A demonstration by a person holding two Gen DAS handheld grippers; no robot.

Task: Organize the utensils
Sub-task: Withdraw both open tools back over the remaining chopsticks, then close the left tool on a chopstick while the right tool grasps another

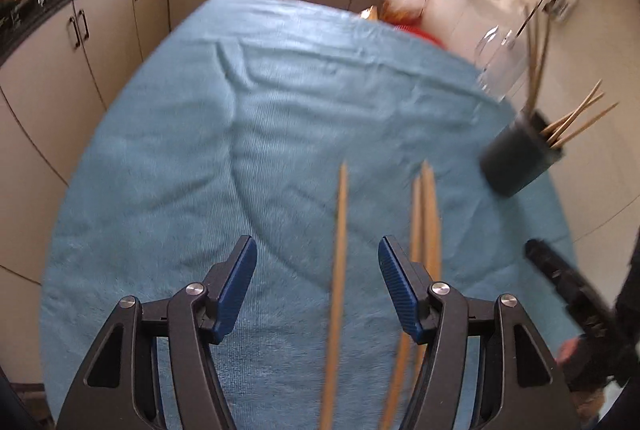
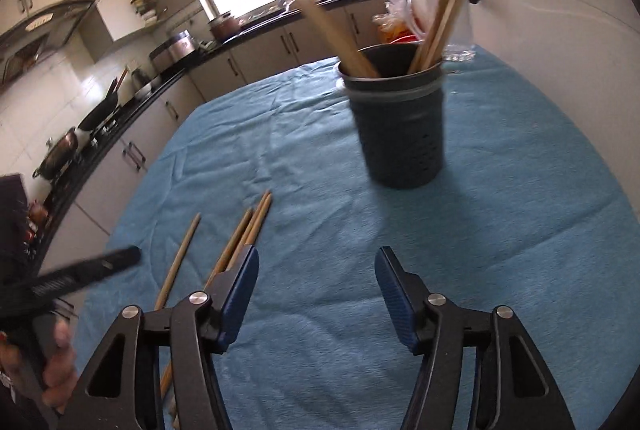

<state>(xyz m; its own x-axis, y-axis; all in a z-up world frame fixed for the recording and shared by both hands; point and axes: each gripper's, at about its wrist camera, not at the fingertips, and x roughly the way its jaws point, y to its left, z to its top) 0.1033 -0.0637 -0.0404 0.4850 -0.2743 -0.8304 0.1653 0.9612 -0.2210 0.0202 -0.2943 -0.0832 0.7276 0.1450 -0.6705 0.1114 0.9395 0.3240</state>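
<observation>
Utensils, partly sorted: several chopsticks stand in the dark holder [image 2: 400, 126] toward the blue tabletop's [image 2: 500, 190] far edge, three loose chopsticks [image 1: 340, 270] remain near its front edge, left gripper [image 1: 318, 262] and right gripper [image 2: 316, 270] both empty, jaws apart.

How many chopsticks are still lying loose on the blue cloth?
3: one chopstick lies alone, and two chopsticks lie side by side right of it. Others stand in the dark holder. Grippers partly hide the near ends.

Blue ribbed cloth [image 2: 500, 190] over the table; tan wooden chopsticks [image 1: 340, 250]; a black perforated holder [image 2: 400, 134] banded grey; grippers black, with blue textured pads [image 1: 236, 294].
</observation>
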